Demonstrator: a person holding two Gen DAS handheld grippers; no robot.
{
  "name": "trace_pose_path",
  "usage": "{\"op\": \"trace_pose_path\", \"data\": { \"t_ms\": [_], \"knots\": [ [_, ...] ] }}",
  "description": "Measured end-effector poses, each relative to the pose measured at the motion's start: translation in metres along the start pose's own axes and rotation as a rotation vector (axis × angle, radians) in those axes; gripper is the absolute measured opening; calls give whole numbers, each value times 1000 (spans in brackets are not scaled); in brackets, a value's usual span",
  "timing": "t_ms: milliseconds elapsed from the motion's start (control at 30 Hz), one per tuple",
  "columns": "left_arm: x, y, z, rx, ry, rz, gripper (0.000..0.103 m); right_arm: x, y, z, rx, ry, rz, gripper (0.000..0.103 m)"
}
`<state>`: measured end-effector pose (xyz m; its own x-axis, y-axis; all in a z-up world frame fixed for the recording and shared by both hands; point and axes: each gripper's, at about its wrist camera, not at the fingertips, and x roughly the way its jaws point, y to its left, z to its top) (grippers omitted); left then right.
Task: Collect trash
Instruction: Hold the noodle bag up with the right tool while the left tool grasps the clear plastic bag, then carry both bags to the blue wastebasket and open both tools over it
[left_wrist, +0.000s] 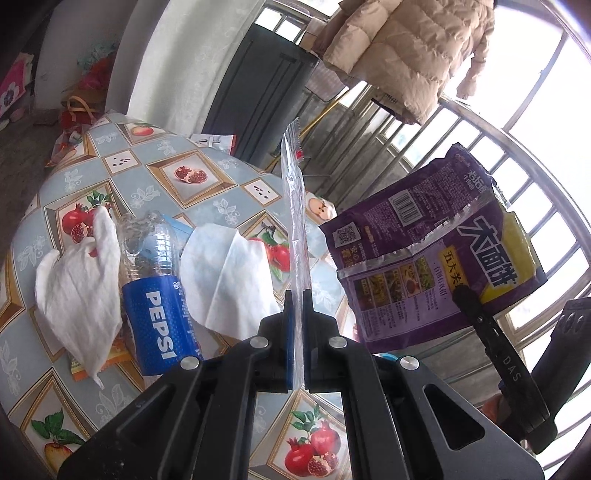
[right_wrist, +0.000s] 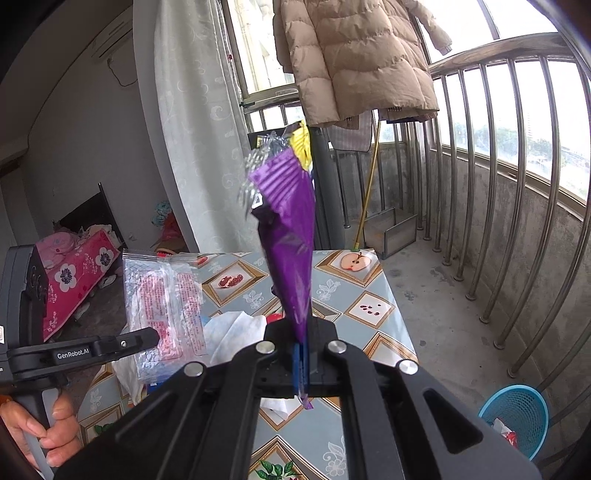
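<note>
My left gripper (left_wrist: 298, 297) is shut on a clear plastic wrapper (left_wrist: 293, 206), seen edge-on and lifted above the table. In the right wrist view the same wrapper (right_wrist: 164, 306) hangs flat from the left gripper (right_wrist: 155, 336). My right gripper (right_wrist: 301, 326) is shut on a purple snack bag (right_wrist: 288, 236), held up off the table; the bag (left_wrist: 424, 251) shows its printed face in the left wrist view. On the fruit-patterned tablecloth (left_wrist: 184, 173) lie a crushed Pepsi bottle (left_wrist: 159, 295) and two white tissues (left_wrist: 81, 284) (left_wrist: 225, 273).
A blue mesh basket (right_wrist: 517, 417) with some trash stands on the balcony floor at lower right. Metal railing (right_wrist: 517, 184) runs along the right. A beige padded coat (right_wrist: 354, 59) hangs overhead. An orange wrapper (left_wrist: 114, 360) lies under the left tissue. A hand (right_wrist: 55, 435) grips the left handle.
</note>
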<state>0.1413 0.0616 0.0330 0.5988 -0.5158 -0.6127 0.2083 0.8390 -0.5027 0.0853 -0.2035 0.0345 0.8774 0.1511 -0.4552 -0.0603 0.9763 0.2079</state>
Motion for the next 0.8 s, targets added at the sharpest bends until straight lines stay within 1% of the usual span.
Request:
{"op": "trace_pose_path", "data": {
  "t_ms": [267, 500, 800],
  "knots": [
    [-13, -3, -4, 12, -22, -46, 2, -24, 12, 0, -21, -32, -16, 0],
    [-21, -2, -7, 22, -36, -66, 2, -39, 19, -3, -27, -48, -30, 0],
    [-18, -14, -7, 53, -36, -83, 2, -53, 8, -7, -3, -65, -64, 0]
  ]
}}
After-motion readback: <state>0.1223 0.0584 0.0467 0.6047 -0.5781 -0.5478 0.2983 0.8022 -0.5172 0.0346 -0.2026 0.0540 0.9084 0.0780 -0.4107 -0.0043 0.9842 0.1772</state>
